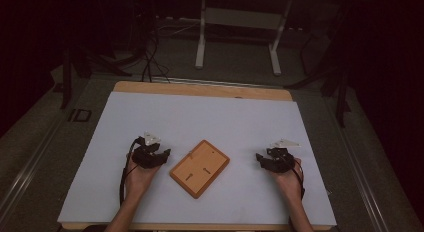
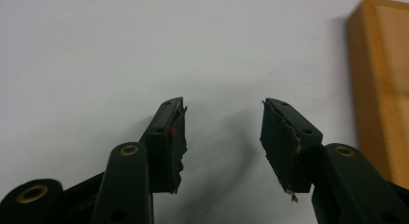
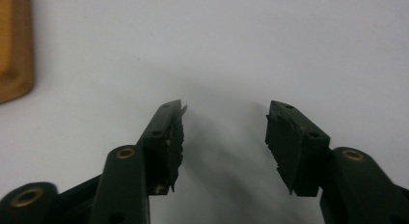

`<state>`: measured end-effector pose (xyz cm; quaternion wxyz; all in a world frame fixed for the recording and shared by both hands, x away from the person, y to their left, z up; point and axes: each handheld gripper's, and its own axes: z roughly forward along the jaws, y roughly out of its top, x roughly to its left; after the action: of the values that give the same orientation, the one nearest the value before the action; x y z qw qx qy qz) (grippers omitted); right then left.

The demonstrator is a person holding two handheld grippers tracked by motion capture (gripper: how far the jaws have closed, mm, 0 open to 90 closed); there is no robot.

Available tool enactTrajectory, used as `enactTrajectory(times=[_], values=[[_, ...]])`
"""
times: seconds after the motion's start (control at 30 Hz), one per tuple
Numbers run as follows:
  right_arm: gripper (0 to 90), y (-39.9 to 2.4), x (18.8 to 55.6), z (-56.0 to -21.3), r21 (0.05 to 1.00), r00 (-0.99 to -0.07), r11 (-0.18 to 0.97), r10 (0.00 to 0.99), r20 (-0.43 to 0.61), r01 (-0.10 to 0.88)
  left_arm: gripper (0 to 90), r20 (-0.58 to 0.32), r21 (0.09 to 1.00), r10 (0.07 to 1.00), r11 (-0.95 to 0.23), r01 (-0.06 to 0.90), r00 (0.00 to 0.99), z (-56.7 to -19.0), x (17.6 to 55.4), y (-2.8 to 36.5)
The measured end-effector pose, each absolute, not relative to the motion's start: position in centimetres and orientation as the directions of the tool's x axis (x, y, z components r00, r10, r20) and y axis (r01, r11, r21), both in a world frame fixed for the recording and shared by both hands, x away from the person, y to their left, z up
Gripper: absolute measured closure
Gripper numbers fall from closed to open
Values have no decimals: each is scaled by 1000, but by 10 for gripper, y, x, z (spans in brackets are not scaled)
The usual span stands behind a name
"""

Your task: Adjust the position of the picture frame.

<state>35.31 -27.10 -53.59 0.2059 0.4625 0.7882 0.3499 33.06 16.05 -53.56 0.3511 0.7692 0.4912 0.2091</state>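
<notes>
Wooden board [image 1: 199, 168] lying flat near the middle of the white surface [image 1: 210, 117], turned at an angle, two small dark slots on its top face. Left gripper [image 1: 159, 153] just beside the board's left corner, not touching, fingers [image 2: 170, 137] apart with nothing between them. In the left gripper view, board edge at far right, bare surface ahead. Right gripper [image 1: 262, 159] farther off on the other side, well clear of the board, fingers [image 3: 166, 137] spread wide and empty. In the right gripper view, board corner at far left. Both hands resting low on the surface.
</notes>
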Motion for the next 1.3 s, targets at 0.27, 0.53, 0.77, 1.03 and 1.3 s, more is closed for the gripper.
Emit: enactTrajectory(times=[0.27,0.53,0.77,1.03,1.3], values=[[472,-270,350,-535,742,-508,348,861,-12,572,514,-45,738,872,-300,605,488,-525,325,156],[459,-270,349,-535,743,-513,350,858,-11,571,565,-78,743,849,-300,599,522,-523,324,154],[456,-271,349,-536,738,-522,358,853,-10,572,609,-68,767,812,-328,551,579,-518,321,147],[456,-269,348,-537,737,-534,368,846,-12,567,625,-108,759,766,-348,550,634,-517,317,136],[458,-268,347,-536,740,-538,371,843,-15,561,657,-111,762,738,-366,534,665,-516,314,124]])
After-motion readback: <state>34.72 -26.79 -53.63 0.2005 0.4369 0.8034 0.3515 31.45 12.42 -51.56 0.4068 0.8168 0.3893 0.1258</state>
